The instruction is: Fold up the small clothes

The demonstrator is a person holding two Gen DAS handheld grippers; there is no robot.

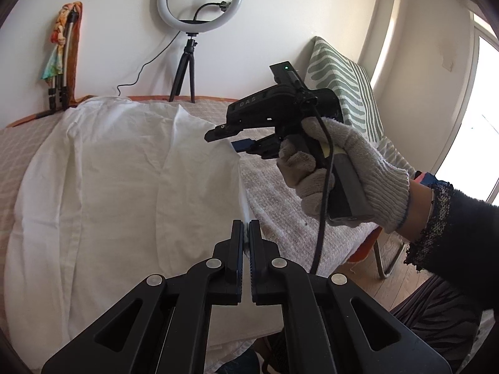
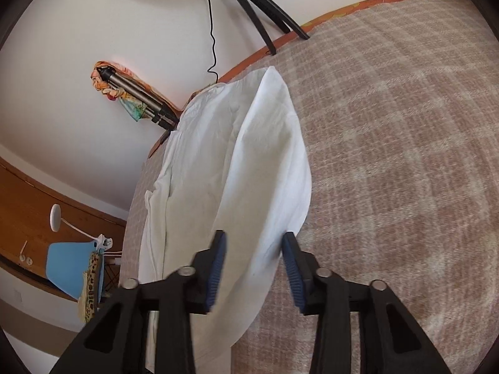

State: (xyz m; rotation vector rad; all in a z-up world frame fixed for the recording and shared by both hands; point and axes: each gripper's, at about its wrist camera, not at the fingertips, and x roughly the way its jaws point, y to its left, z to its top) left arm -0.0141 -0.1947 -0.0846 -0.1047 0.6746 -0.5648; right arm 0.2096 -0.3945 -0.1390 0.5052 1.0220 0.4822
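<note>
A white garment (image 1: pixel 124 171) lies spread on a beige checked blanket (image 1: pixel 280 193). My left gripper (image 1: pixel 246 233) is shut on the garment's right edge and holds it slightly lifted. My right gripper (image 1: pixel 230 137) shows in the left wrist view, held by a gloved hand (image 1: pixel 349 168) above the garment's far right corner. In the right wrist view the right gripper (image 2: pixel 254 243) is open, its jaws on either side of the garment's edge (image 2: pixel 249 171) without closing on it.
A ring light on a tripod (image 1: pixel 199 3) stands at the wall behind the bed. A folded tripod with a scarf (image 1: pixel 62 56) leans at the left. A green patterned cushion (image 1: pixel 343 81) is at the right. A blue chair (image 2: pixel 71 268) stands by the bed.
</note>
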